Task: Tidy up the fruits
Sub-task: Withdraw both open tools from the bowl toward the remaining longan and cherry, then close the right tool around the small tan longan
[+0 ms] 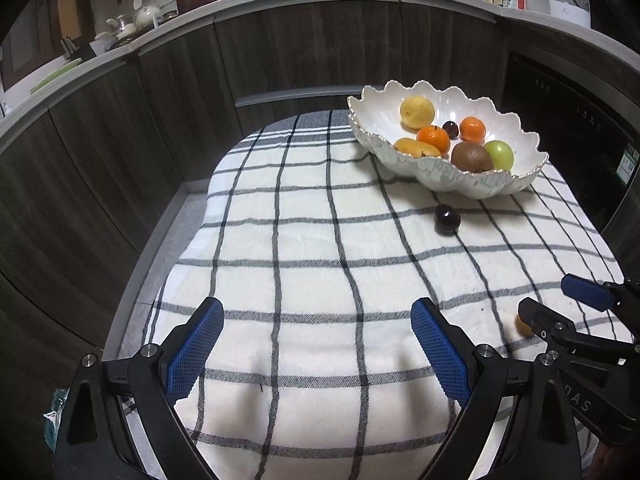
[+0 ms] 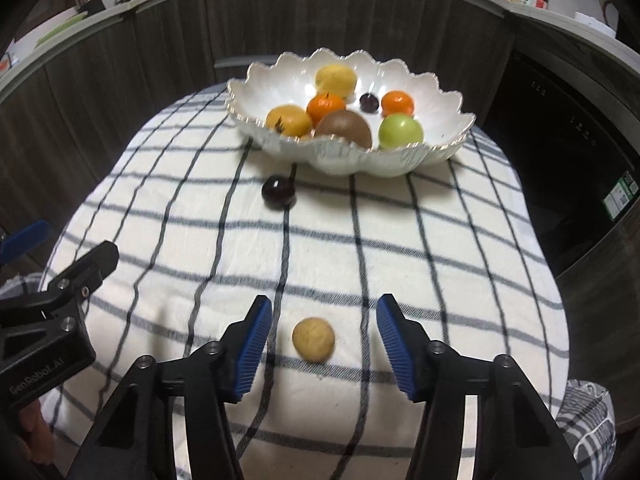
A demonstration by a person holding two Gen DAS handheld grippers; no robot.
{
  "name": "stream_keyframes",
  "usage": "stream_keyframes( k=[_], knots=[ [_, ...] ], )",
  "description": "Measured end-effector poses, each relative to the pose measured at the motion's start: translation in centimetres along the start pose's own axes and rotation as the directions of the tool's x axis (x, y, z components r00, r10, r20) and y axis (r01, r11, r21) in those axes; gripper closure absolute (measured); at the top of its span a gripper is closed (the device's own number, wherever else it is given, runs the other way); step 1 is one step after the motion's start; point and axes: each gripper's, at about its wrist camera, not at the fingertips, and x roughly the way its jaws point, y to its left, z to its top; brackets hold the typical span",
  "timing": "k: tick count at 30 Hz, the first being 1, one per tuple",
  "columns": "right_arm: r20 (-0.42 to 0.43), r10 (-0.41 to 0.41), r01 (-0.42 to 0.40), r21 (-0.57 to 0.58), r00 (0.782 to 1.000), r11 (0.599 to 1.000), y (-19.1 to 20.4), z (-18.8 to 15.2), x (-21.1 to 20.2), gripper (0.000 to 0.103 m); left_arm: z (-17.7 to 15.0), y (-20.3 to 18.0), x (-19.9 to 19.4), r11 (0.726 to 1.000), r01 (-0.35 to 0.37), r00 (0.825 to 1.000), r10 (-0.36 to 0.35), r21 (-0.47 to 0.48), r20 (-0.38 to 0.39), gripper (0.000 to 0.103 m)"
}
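Bowl (image 2: 460, 120) holds seven fruits; plum (image 2: 278, 193) and longan (image 2: 313, 339) remain on bench; right tongs (image 2: 324, 346) wide around longan; left tongs (image 1: 316, 354) wide, empty.

One white scalloped bowl (image 2: 440, 152) holds seven fruits: two tangerines (image 2: 326, 107) (image 2: 397, 103), one kiwi (image 2: 344, 128), one green apple (image 2: 401, 131), two yellow fruits (image 2: 336, 79) (image 2: 289, 120) and one dark plum (image 2: 368, 102). Two fruits lie on the checked cloth (image 2: 440, 260): another dark plum (image 2: 278, 192) and one small tan round fruit (image 2: 313, 339).

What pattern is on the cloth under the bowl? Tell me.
White with a dark grey check of crossing stripes, on the cloth; the left wrist view shows it best.
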Motion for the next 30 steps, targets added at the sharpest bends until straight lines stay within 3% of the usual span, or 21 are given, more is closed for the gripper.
stream_keyframes(
  k=[9,12,21,30],
  knots=[
    [-0.046,0.028,-0.028,0.005,0.999,1.0,0.2,-0.9,1.6,0.062,-0.2,0.1,0.3,1.0,0.001,1.0,-0.001,-0.002,-0.004,0.007],
    [-0.06,0.047,-0.047,0.008,0.997,0.999,0.2,-1.1,2.0,0.076,-0.3,0.0,0.4,1.0,0.002,1.0,-0.002,0.003,-0.007,0.007],
    [-0.046,0.08,-0.079,0.016,0.996,0.997,0.2,-1.0,1.6,0.076,-0.1,0.1,0.5,1.0,0.0,1.0,0.0,-0.001,-0.007,0.007],
    [0.017,0.063,-0.064,0.023,0.998,0.998,-1.1,0.7,-0.2,0.076,1.5,-1.2,0.7,0.999,0.052,0.999,-0.052,0.001,-0.008,0.007]
  ],
)
